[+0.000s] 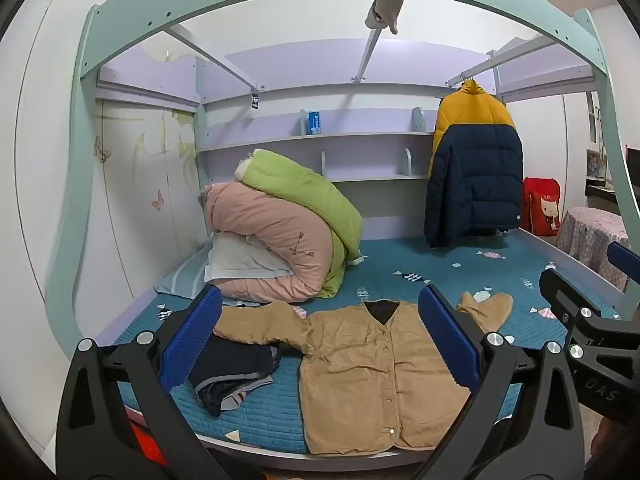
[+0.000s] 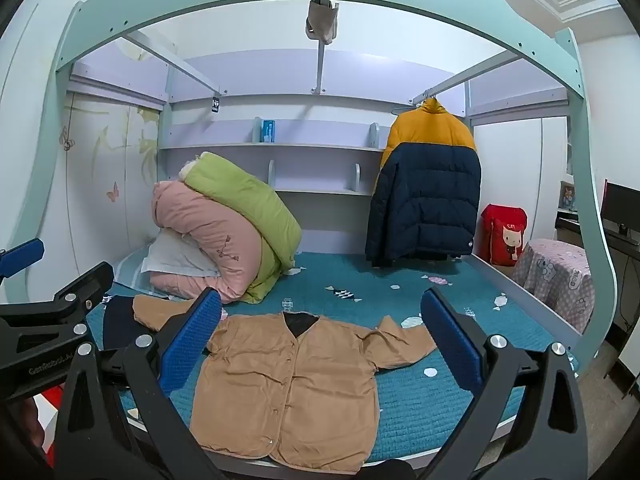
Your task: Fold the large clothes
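Hovering above the near edge of the bed (image 1: 400,264), both tongs are spread wide and hold nothing: left tongs (image 1: 320,336), right tongs (image 2: 322,340). Neither touches cloth.

The jacket (image 2: 292,384) lies flat on the bed, front up and buttoned, collar toward the far side, hem at the near edge, directly ahead of both tongs. Its sleeves are spread outward; the sleeve on the left-tongs side rests partly over a dark folded garment (image 1: 232,372) just beside the jacket. Beyond the jacket sit rolled quilts (image 1: 288,232); a puffer coat (image 1: 472,164) hangs at the far end.

Judgement: the jacket looks soft, limp, lightly padded, not slippery or fragile. It will sag and crease if lifted. Best holds appear to be the cuff or shoulder seam, pinching through both layers.
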`<state>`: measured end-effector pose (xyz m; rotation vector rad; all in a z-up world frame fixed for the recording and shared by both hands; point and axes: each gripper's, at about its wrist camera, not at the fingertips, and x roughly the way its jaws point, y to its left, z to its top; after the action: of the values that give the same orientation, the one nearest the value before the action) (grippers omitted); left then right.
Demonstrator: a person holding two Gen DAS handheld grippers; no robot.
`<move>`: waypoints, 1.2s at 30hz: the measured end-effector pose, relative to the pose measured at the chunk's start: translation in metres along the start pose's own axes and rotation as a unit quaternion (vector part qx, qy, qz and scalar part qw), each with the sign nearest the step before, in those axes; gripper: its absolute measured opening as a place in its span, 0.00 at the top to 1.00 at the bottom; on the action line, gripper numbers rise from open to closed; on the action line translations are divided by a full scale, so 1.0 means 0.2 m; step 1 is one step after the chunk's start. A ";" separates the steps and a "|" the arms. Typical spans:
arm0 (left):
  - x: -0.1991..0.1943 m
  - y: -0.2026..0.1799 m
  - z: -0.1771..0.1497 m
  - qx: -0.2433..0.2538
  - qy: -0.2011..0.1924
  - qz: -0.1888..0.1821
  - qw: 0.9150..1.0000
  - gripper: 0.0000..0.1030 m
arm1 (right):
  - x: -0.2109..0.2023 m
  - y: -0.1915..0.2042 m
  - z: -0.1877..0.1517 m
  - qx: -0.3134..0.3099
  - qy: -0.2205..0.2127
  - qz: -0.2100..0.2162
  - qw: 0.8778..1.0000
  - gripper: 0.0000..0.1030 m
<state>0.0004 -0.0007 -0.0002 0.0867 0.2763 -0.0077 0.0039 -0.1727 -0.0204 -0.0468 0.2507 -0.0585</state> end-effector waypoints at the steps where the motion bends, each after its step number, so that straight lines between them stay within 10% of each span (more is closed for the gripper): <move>1: 0.00 0.00 0.00 0.001 -0.001 0.000 1.000 0.05 | 0.00 0.00 0.00 0.000 -0.001 0.000 1.000 0.07; 36: -0.01 0.01 0.02 -0.008 -0.010 0.003 1.000 0.05 | -0.02 0.06 0.02 -0.005 -0.004 0.007 1.000 0.07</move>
<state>-0.0003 0.0012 0.0053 0.0714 0.2570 -0.0011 0.0014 -0.1606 -0.0159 -0.0554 0.2431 -0.0426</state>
